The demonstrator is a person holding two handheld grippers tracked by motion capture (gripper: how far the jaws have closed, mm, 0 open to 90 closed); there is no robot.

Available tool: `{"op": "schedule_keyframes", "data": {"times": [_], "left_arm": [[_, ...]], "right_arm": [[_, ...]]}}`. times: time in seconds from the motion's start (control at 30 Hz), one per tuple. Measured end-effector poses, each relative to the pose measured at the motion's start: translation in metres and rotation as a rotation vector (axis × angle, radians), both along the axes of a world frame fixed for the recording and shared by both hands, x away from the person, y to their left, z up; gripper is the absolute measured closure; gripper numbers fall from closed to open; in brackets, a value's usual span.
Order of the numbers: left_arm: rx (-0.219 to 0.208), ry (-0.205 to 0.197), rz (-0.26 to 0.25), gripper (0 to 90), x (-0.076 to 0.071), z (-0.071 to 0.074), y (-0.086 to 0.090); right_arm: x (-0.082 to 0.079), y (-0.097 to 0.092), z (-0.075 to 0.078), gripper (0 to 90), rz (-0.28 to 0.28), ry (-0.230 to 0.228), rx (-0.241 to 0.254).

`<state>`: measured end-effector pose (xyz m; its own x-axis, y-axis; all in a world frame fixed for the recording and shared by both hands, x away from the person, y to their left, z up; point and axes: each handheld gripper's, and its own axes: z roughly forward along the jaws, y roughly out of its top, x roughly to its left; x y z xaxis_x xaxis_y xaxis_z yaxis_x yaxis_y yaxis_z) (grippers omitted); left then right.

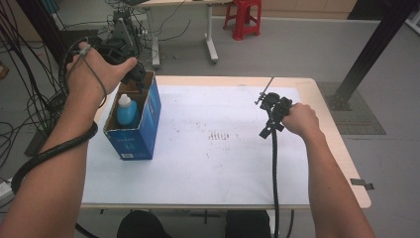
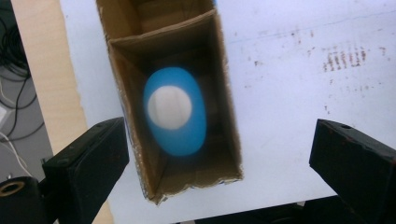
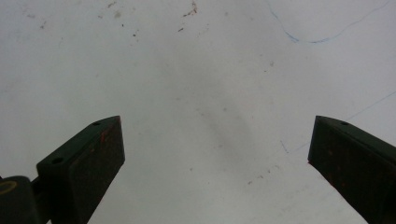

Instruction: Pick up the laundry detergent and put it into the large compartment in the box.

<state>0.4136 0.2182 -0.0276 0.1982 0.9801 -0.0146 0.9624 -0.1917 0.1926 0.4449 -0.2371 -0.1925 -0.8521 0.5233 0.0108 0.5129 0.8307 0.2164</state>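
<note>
The table (image 1: 341,148) carries a white sheet (image 1: 223,163) over most of its top. An open-topped blue cardboard box (image 1: 143,129) stands at the sheet's left edge. Inside it, a blue bottle (image 1: 126,110) with a white cap stands upright in the nearer compartment; seen from above in the left gripper view, the bottle (image 2: 175,111) is apart from the box walls (image 2: 229,107).

The left gripper (image 1: 133,74) hangs above the far end of the box, jaws spread wide and holding nothing. The right gripper (image 1: 275,106) rests over bare sheet well to the right, jaws likewise wide apart and empty.

Risks, as a judgement: the tall, narrow box may tip or slide if a jaw or the trailing cable catches its rim. The bottle may topple against a wall if the box is knocked.
</note>
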Motion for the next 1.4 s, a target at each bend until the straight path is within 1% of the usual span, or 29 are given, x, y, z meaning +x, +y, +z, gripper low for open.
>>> {"op": "schedule_keyframes", "data": {"times": [0.07, 0.13, 0.17, 0.27, 0.3, 0.37, 0.4, 0.43, 0.5, 0.53, 0.7, 0.77, 0.87, 0.97, 1.07, 1.2, 1.23, 1.4], "left_arm": [[0.003, -0.005, -0.017, 5.1, -0.001, 0.003, -0.004], [-0.006, -0.010, -0.039, 5.0, -0.003, 0.006, -0.008], [-0.011, -0.013, -0.063, 4.9, -0.004, 0.007, -0.011], [-0.020, -0.012, -0.114, 4.9, -0.006, 0.009, -0.023], [-0.027, -0.017, -0.127, 5.0, -0.007, 0.010, -0.027], [-0.026, -0.025, -0.165, 4.9, -0.010, 0.012, -0.036], [-0.024, -0.032, -0.178, 4.9, -0.012, 0.013, -0.042], [-0.022, -0.033, -0.196, 4.9, -0.014, 0.014, -0.047], [-0.003, -0.029, -0.242, 4.9, -0.015, 0.015, -0.059], [-0.002, -0.031, -0.261, 4.9, -0.017, 0.016, -0.063], [0.008, -0.033, -0.341, 4.9, -0.023, 0.017, -0.088], [0.014, -0.032, -0.366, 4.9, -0.026, 0.016, -0.097], [0.021, -0.031, -0.402, 4.9, -0.030, 0.015, -0.110], [0.016, -0.030, -0.431, 4.9, -0.034, 0.012, -0.122], [0.020, -0.021, -0.467, 4.9, -0.036, 0.007, -0.133], [0.032, 0.001, -0.513, 4.8, -0.037, -0.003, -0.147], [0.029, 0.007, -0.521, 4.9, -0.037, -0.005, -0.149], [0.034, 0.029, -0.548, 4.8, -0.038, -0.021, -0.160]], "right_arm": [[0.000, 0.001, 0.001, 3.4, 0.000, -0.001, -0.002], [-0.001, 0.001, 0.001, 3.3, 0.000, -0.005, -0.001], [-0.001, 0.001, 0.002, 3.3, 0.000, -0.005, 0.000], [-0.002, 0.001, 0.003, 3.1, -0.001, -0.007, -0.001], [-0.001, 0.001, 0.003, 3.4, 0.003, -0.009, 0.000], [-0.002, 0.002, 0.003, 3.2, 0.001, -0.008, -0.002], [-0.002, 0.002, 0.003, 3.3, 0.002, -0.009, -0.001], [-0.002, 0.002, 0.003, 3.4, 0.004, -0.009, -0.001], [-0.003, 0.002, 0.004, 3.3, 0.003, -0.011, -0.002], [-0.003, 0.002, 0.004, 3.2, 0.003, -0.013, -0.001], [-0.005, 0.001, 0.006, 3.2, 0.001, -0.017, -0.001], [-0.005, 0.001, 0.007, 3.3, 0.001, -0.017, -0.001], [-0.006, 0.001, 0.008, 3.3, 0.003, -0.021, -0.002], [-0.007, 0.000, 0.008, 3.3, 0.005, -0.027, 0.001], [-0.007, 0.000, 0.009, 3.2, -0.004, -0.021, 0.001], [-0.008, 0.000, 0.009, 3.3, 0.006, -0.026, -0.001], [-0.008, 0.000, 0.009, 3.3, 0.003, -0.027, -0.001], [-0.010, -0.002, 0.012, 3.3, 0.002, -0.033, 0.002]]}}
